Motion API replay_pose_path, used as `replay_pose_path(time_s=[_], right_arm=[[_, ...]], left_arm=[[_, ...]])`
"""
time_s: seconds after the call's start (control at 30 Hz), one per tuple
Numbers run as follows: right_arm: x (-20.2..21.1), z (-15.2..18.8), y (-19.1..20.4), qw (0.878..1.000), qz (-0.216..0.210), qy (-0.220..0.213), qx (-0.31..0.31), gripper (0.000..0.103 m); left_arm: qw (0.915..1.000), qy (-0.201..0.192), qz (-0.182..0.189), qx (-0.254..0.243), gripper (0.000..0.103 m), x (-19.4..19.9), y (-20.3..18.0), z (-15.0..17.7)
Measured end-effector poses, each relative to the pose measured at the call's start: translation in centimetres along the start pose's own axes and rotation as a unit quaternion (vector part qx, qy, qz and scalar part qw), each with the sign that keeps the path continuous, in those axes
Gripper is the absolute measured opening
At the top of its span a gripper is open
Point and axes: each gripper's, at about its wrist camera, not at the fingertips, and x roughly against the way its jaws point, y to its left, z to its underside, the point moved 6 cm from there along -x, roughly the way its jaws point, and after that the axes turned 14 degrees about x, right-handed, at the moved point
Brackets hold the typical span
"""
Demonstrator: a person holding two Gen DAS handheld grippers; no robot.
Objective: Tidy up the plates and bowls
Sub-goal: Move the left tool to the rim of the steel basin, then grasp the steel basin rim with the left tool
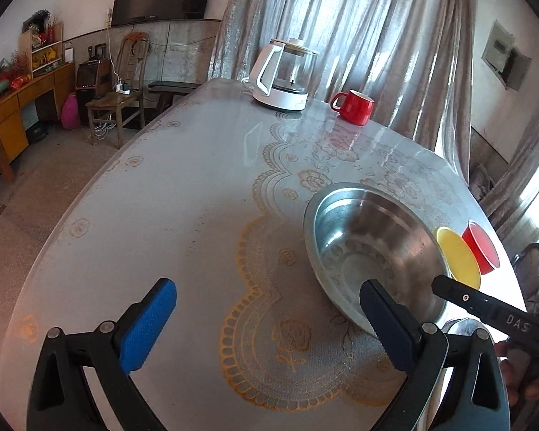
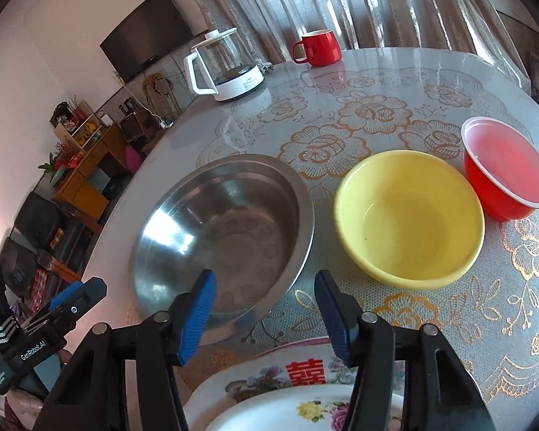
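- My left gripper [image 1: 267,319] hangs with its jaws spread wide and nothing between them, over bare lace tablecloth [image 1: 183,194].
- Its right pad sits in front of the near rim of the steel bowl [image 1: 372,251]; I cannot tell if they touch.
- My right gripper [image 2: 266,309] is partly open and empty, its left pad over the steel bowl's near rim, its right pad over cloth beside it.
- The yellow bowl [image 2: 409,217] sits just right of the steel one, a narrow gap between; the red bowl [image 2: 506,168] stands close behind it on the right.
- A flowered plate [image 2: 269,395] lies under my right gripper at the table's near edge.
- The kettle [image 2: 226,68] and red mug [image 2: 318,48] stand at the far edge, well apart from the bowls.
- Open cloth lies left of the steel bowl, out to the table's curved edge.
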Motion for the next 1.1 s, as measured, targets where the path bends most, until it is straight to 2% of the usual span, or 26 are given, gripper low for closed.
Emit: replay_pose_path(time_s=[0.13,0.17,0.23,0.3,0.37,0.43,0.5,0.6,0.77,1.1], right_arm=[[-1.3,-0.1,-0.4,1.000,0.005,0.014,-0.003,0.042],[-1.6,0.0,-0.4,1.000,0.005,0.017,-0.001,0.040],[-2.0,0.0,-0.4,1.000,0.011,0.023,0.004,0.034],[-2.4,0.0,-0.4,1.000,0.014,0.026,0.008,0.031],[-2.5,-0.1,-0.2,0.999,0.013,0.025,0.016,0.026],[-2.5,-0.2,0.1,0.999,0.028,0.026,0.032,0.026],[-2.5,-0.4,0.2,0.999,0.032,0.023,0.038,0.026],[-2.5,-0.3,0.5,0.998,0.033,0.023,0.043,0.026],[-2.4,-0.1,1.3,0.997,0.039,0.028,0.058,0.026],[-1.0,1.6,6.8,0.994,-0.004,0.025,0.108,0.026]], left_arm=[[0.9995,0.021,0.022,0.003,0.100,-1.9,-1.1,-0.3],[0.9993,0.025,0.026,0.006,0.097,-2.3,-1.3,-0.3],[0.9983,0.041,0.040,0.011,0.084,-3.2,-1.6,-0.2],[0.9960,0.067,0.055,0.019,0.062,-4.0,-1.8,0.3],[0.9935,0.084,0.072,0.025,0.048,-4.5,-2.0,0.8],[0.9934,0.081,0.078,0.022,0.040,-4.3,-2.2,1.1],[0.9938,0.069,0.087,0.007,0.026,-3.6,-2.7,1.5],[0.9959,0.057,0.069,-0.012,0.026,-2.8,-2.9,1.9],[0.9959,0.052,0.075,0.000,0.027,-1.3,-1.8,2.5],[0.9988,0.027,0.038,0.017,0.032,4.0,2.6,4.8]])
